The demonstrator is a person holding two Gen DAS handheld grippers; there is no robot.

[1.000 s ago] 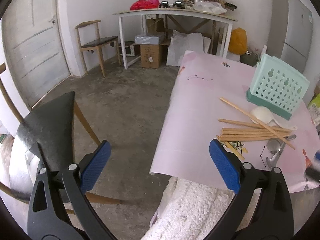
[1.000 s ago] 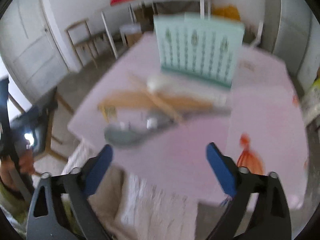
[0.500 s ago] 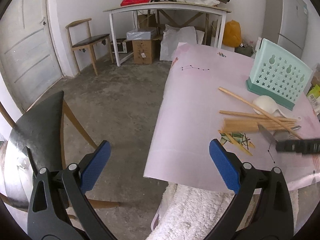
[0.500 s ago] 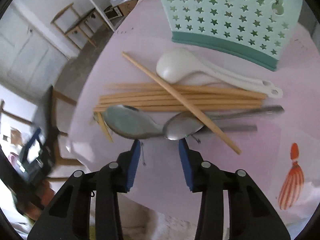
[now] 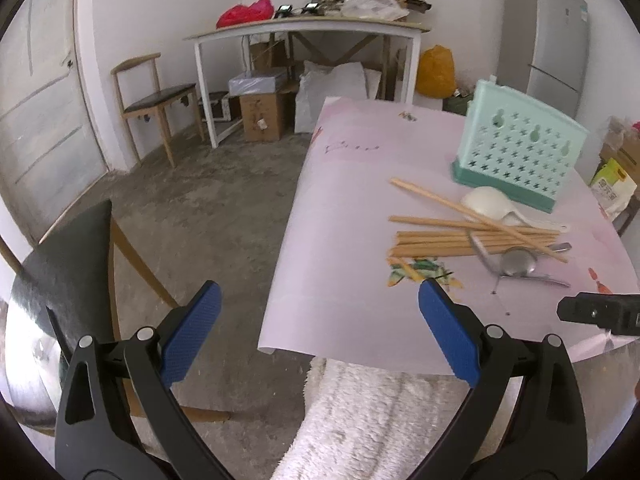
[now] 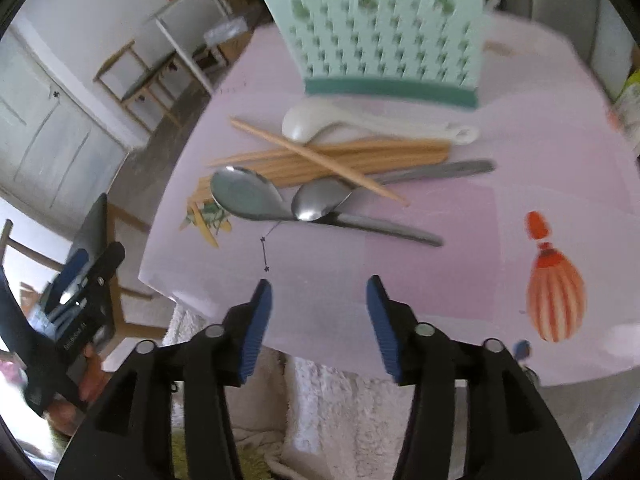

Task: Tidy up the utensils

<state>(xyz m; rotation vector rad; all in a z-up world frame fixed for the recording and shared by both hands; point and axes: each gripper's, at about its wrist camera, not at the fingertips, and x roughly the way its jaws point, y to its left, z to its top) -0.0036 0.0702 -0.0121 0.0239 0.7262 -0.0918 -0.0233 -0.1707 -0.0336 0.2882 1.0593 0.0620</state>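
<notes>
On my desk (image 6: 540,168), under its pink printed cover, I counted two metal spoons: the larger one (image 6: 246,196) lay with its bowl toward the desk's left edge, and the smaller one (image 6: 320,202) sat just beside it, the two bowls touching or nearly so. One white ladle-style spoon (image 6: 308,122) lay just in front of the single mint-green utensil holder (image 6: 384,40), which stood upright at the far side. The wooden chopsticks (image 6: 340,156) made a bundle between the white spoon and the metal ones; I could not count them exactly, but one chopstick (image 6: 316,160) lay diagonally across the rest, and a separate short one (image 6: 204,228) rested near the desk's left edge on a printed motif. My right claw (image 6: 318,320) hung over the near edge of the desk, its jaws opening with nothing between them, short of the spoons. My left claw (image 5: 318,332) was spread wide and empty, off the desk's left corner above the floor and a white fluffy cloth (image 5: 372,420). The left device body in the right wrist view carried small white lettering that was too blurred for me to read.
</notes>
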